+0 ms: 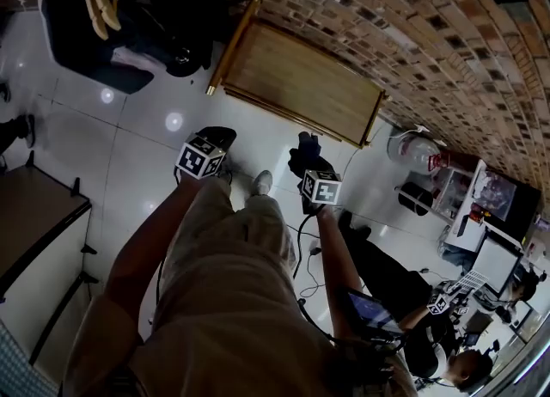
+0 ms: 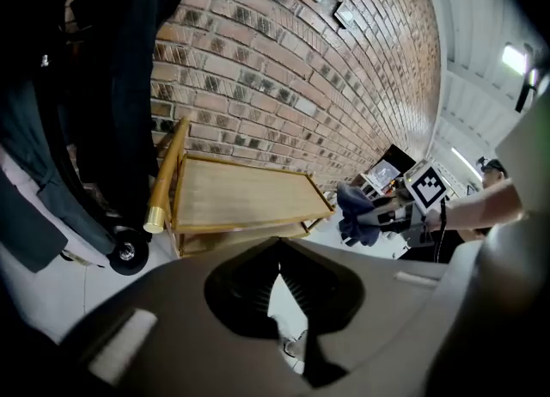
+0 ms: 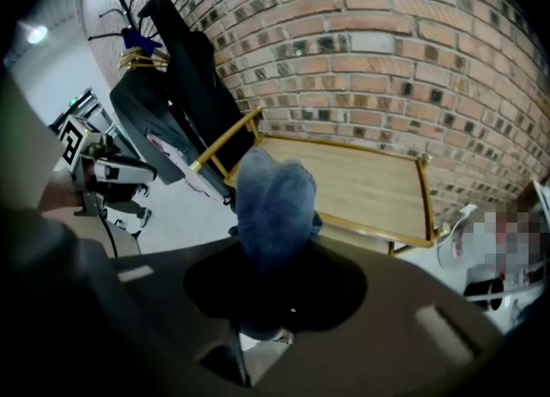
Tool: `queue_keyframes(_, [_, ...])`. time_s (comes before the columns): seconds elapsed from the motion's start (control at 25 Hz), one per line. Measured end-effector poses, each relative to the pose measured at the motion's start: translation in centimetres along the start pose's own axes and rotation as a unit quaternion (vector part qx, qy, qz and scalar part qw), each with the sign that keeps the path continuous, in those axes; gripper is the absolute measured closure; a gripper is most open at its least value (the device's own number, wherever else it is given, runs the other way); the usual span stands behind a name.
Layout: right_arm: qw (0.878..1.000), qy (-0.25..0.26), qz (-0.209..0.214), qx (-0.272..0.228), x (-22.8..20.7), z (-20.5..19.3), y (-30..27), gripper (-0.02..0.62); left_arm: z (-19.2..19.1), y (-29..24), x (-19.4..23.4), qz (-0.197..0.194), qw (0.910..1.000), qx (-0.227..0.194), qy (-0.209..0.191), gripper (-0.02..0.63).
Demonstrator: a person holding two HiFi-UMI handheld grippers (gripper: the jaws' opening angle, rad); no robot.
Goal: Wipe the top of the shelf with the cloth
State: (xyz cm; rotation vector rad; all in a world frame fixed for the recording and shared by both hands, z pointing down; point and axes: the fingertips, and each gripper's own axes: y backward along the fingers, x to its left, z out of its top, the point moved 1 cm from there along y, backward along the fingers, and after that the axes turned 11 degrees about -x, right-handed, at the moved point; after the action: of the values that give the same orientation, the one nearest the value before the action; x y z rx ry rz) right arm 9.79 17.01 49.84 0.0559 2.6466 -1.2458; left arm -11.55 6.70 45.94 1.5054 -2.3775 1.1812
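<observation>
Right hand-held gripper (image 3: 275, 266) clamped on blue cloth (image 3: 275, 202), which is bunched and sticking out past the jaws, near the wooden shelf (image 3: 369, 185) but not touching its top. Left hand-held gripper (image 2: 279, 258) jaws together, empty.

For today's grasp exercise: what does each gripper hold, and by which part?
The right gripper holds the blue cloth by its lower end, the bunched rest sticking out past the jaws. The left gripper holds nothing.
</observation>
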Motion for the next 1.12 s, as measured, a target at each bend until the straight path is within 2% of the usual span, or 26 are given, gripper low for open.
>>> queue_keyframes(0.24, [0.995,0.078,0.033,0.049,3.2,-0.8,-7.1,0.493,-3.1,-1.3,2.4,0.023,0.9996,-0.004,0.015,0.606])
queue_keyframes(0.4, [0.988,0.119,0.055,0.078,7.2,-1.5,-12.9,0.492,-6.1,-1.7,5.6,0.053,0.9982,-0.002,0.028,0.606])
queue_keyframes(0.56, [0.982,0.152,0.081,0.077,12.1,-1.4,-19.2,0.492,-8.5,-0.9,8.1,0.066,0.9963,0.011,0.053,0.606])
queue_keyframes(0.68, [0.977,0.182,0.079,0.078,14.1,-1.4,-24.1,0.492,-9.8,-0.4,9.7,0.072,0.9955,0.016,0.060,0.606])
queue_keyframes(0.76, [0.973,0.200,0.074,0.091,14.8,-2.7,-27.5,0.492,-10.7,-0.4,10.6,0.074,0.9953,0.023,0.058,0.606])
queue_keyframes(0.96, [0.953,0.277,0.062,0.111,16.2,-6.5,-35.2,0.492,-12.5,-1.3,12.0,0.069,0.9950,0.050,0.051,0.606])
queue_keyframes(1.12, [0.949,0.296,0.042,0.096,16.0,-7.3,-39.4,0.492,-13.8,-3.1,12.1,0.057,0.9960,0.054,0.044,0.606])
